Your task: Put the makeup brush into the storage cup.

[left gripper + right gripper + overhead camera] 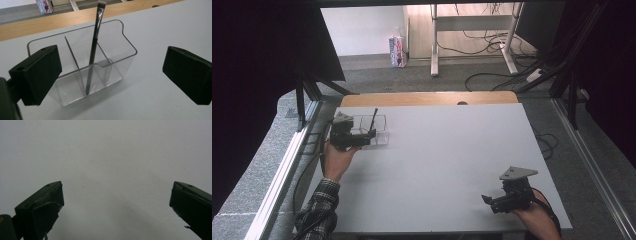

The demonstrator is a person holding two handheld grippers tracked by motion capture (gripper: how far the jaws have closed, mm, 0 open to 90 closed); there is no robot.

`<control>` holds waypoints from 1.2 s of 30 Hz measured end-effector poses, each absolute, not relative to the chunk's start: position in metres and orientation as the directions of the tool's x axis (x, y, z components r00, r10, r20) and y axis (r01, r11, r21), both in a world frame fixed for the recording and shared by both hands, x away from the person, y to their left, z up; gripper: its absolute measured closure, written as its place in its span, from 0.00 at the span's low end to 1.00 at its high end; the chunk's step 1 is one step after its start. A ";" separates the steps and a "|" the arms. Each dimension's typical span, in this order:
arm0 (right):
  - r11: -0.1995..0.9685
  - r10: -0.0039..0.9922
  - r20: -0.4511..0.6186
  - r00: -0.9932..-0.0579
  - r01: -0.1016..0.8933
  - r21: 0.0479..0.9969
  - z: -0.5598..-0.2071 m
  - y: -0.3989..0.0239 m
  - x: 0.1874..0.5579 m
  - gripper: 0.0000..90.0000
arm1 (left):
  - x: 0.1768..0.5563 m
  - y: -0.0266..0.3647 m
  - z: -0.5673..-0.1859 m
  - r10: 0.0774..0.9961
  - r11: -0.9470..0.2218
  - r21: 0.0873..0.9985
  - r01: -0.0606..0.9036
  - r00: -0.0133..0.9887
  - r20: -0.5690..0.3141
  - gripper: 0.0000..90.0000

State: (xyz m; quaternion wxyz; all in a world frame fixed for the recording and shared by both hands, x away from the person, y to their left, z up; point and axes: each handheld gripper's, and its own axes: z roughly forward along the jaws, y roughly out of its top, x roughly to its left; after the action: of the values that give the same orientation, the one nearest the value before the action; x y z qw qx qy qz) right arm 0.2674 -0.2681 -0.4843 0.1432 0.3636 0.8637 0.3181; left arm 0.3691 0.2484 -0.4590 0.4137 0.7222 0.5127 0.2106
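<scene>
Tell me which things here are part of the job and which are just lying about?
Likely in use:
- brush, leaning in the middle compartment
- clear organiser
- left gripper, open before it
- right gripper, open over bare table

Lying about:
- pink carton on the floor
- cables

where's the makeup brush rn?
High view, table's far left: the makeup brush stands tilted in the clear organizer's middle compartment, just ahead of the open left tool.

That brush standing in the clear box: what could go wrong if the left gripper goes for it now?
The brush leans tilted in the middle compartment of the clear organizer, so a nudge could swing it against a divider. The organizer looks light; the open left gripper sits close beside it and might push or tip it. The right gripper rests far off near the table's front edge, too distant to steady anything.
</scene>
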 end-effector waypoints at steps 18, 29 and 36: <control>0.533 0.722 -0.018 -0.692 0.539 0.652 -0.484 -0.268 0.267 0.00 | 0.348 0.244 -0.466 0.914 -0.135 0.807 0.575 0.387 -0.122 0.01; 0.534 0.721 -0.018 -0.693 0.539 0.652 -0.484 -0.268 0.267 0.00 | 0.338 0.243 -0.466 0.912 -0.162 0.804 0.572 0.398 -0.099 0.01; 0.536 0.717 -0.015 -0.696 0.539 0.650 -0.484 -0.267 0.267 0.00 | 0.333 0.241 -0.467 0.908 -0.177 0.801 0.572 0.408 -0.091 0.02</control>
State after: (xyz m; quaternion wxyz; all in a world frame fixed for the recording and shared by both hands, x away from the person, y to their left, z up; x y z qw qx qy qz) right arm 0.2668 -0.2670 -0.4843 0.1413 0.3630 0.8649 0.3165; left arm 0.3329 0.2413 -0.4674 0.4001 0.7376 0.5016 0.2104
